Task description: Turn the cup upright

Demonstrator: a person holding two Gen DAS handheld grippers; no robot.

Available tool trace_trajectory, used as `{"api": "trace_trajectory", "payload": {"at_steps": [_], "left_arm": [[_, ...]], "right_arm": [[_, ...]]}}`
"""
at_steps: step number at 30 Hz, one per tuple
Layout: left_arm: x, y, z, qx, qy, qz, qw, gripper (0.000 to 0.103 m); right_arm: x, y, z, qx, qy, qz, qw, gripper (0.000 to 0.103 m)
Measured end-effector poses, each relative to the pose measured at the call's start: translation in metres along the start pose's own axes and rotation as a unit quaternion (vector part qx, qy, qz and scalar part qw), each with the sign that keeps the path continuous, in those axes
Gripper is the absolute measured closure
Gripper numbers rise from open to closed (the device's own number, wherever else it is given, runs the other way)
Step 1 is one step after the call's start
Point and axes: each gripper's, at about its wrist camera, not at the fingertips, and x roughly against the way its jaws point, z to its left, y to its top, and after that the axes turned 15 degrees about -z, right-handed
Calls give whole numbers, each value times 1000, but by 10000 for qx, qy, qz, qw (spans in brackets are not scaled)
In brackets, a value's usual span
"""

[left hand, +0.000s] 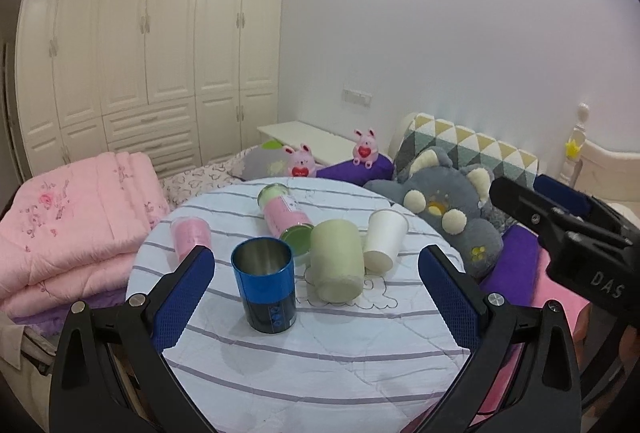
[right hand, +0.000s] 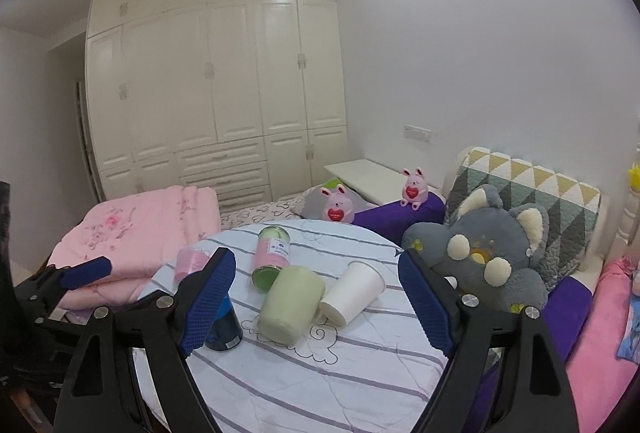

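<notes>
Cups lying and standing on a round striped surface [left hand: 280,373], both tongs hovering apart

The left tongs [left hand: 316,273] are gaping wide with nothing between them, the blue metal cup [left hand: 265,289] standing upright with its mouth up just ahead. Right of the blue metal cup, the pale green cup [left hand: 338,261] and the white paper cup [left hand: 384,239] are lying on their sides, touching each other; behind it a pink canister [left hand: 286,213] is lying down, and a pink cup [left hand: 190,235] is sitting to its left. The right tongs [right hand: 318,297] are also spread open, holding nothing, facing the pale green cup.
</notes>
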Motion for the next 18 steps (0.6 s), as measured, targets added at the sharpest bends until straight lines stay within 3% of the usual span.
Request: {"api": "trace_trajectory", "payload": {"at_steps": [8, 18], "left_arm": [[12, 5, 0, 34, 26, -144, 9999, 0], [13, 6, -2, 42, 55, -170, 9998, 0]], "right_arm": [[7, -3, -2, 70, -210, -46, 9997, 18], [12, -9, 6, 164, -128, 16, 9998, 18]]}}
